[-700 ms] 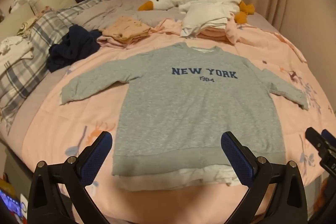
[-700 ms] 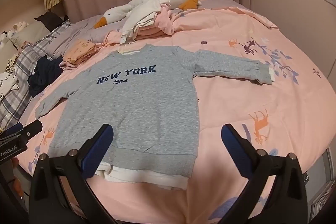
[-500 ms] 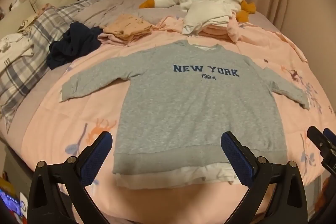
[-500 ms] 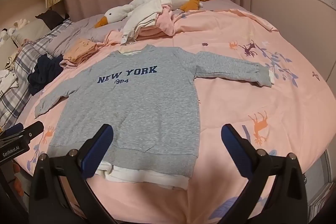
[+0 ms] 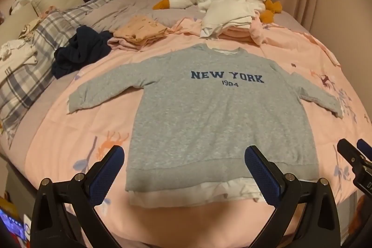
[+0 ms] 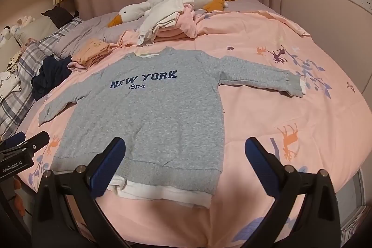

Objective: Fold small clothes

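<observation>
Grey long-sleeved "NEW YORK 1984" sweatshirt flat on pink printed bed cover, sleeves spread, left gripper jaws wide open, empty, over near hem, right gripper jaws wide open, empty, over near-right hem corner.

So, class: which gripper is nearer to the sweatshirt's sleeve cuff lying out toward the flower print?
Right. The right gripper hangs over the hem on that cuff's side; the left gripper sits over the hem's opposite end, farther off.
</observation>
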Action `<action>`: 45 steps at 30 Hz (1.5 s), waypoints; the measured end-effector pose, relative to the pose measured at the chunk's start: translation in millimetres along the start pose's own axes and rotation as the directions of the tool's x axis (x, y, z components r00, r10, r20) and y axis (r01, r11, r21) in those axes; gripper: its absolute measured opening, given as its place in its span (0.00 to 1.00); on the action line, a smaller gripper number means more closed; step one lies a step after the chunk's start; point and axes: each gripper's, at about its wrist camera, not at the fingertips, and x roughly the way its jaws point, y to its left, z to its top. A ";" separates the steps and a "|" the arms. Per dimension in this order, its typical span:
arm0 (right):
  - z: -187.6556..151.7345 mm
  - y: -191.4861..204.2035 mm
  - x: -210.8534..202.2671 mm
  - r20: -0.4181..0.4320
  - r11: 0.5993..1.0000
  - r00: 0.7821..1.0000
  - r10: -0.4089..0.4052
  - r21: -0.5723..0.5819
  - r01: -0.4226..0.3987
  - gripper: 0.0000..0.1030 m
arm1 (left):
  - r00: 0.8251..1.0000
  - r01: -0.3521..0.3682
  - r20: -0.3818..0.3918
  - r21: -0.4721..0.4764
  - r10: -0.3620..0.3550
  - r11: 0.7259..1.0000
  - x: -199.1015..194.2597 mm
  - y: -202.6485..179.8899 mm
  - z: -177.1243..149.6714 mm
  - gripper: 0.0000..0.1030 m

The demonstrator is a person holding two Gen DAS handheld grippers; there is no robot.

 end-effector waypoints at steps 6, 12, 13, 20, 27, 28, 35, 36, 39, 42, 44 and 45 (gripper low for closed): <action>-1.1 0.8 0.2 -0.002 1.000 1.000 0.002 -0.002 -0.002 1.00 | 1.000 0.003 -0.001 0.002 -0.003 1.000 -1.5 0.5 -0.1 0.99; -2.7 2.5 -0.5 -0.003 1.000 1.000 0.003 -0.011 -0.003 1.00 | 1.000 0.005 -0.004 0.003 -0.005 1.000 -2.2 1.3 -0.4 0.99; -3.2 3.0 -0.3 -0.004 1.000 1.000 0.004 -0.011 -0.004 1.00 | 1.000 0.007 -0.003 0.002 -0.007 1.000 -1.9 1.7 -0.7 0.99; -2.9 3.6 0.1 -0.005 1.000 1.000 0.005 -0.012 -0.005 1.00 | 1.000 0.005 -0.010 0.005 -0.005 1.000 0.0 2.0 -2.8 0.99; -2.7 2.9 0.1 -0.005 1.000 1.000 0.006 -0.012 -0.006 1.00 | 1.000 0.003 -0.008 0.006 -0.003 1.000 0.9 2.2 -2.7 0.99; -2.7 2.9 0.2 -0.004 1.000 1.000 0.006 -0.012 -0.006 1.00 | 1.000 0.004 -0.009 0.006 -0.003 1.000 1.0 2.2 -2.8 0.99; -3.4 3.3 1.1 -0.007 1.000 1.000 0.007 -0.014 -0.007 1.00 | 1.000 0.001 -0.017 0.012 -0.001 1.000 2.0 2.3 -3.3 0.99; -3.8 3.8 1.2 -0.008 1.000 1.000 0.006 -0.015 -0.006 1.00 | 1.000 0.001 -0.018 0.012 -0.001 1.000 2.2 2.3 -3.3 0.99; -5.4 5.1 0.5 -0.009 1.000 1.000 0.009 -0.020 -0.009 1.00 | 1.000 0.001 -0.023 0.012 -0.001 1.000 3.0 1.6 -3.2 0.99; -6.0 6.3 0.2 -0.009 1.000 1.000 0.011 -0.020 -0.011 1.00 | 1.000 -0.003 -0.020 0.014 0.003 1.000 2.9 1.1 -1.9 0.99; -5.7 6.6 0.5 -0.011 1.000 1.000 0.014 -0.018 -0.015 1.00 | 1.000 -0.009 -0.017 0.013 0.009 1.000 2.8 1.4 -2.4 0.99; -5.6 6.5 0.7 -0.011 1.000 1.000 0.014 -0.017 -0.014 1.00 | 1.000 -0.009 -0.016 0.011 0.010 1.000 2.6 1.4 -2.5 0.99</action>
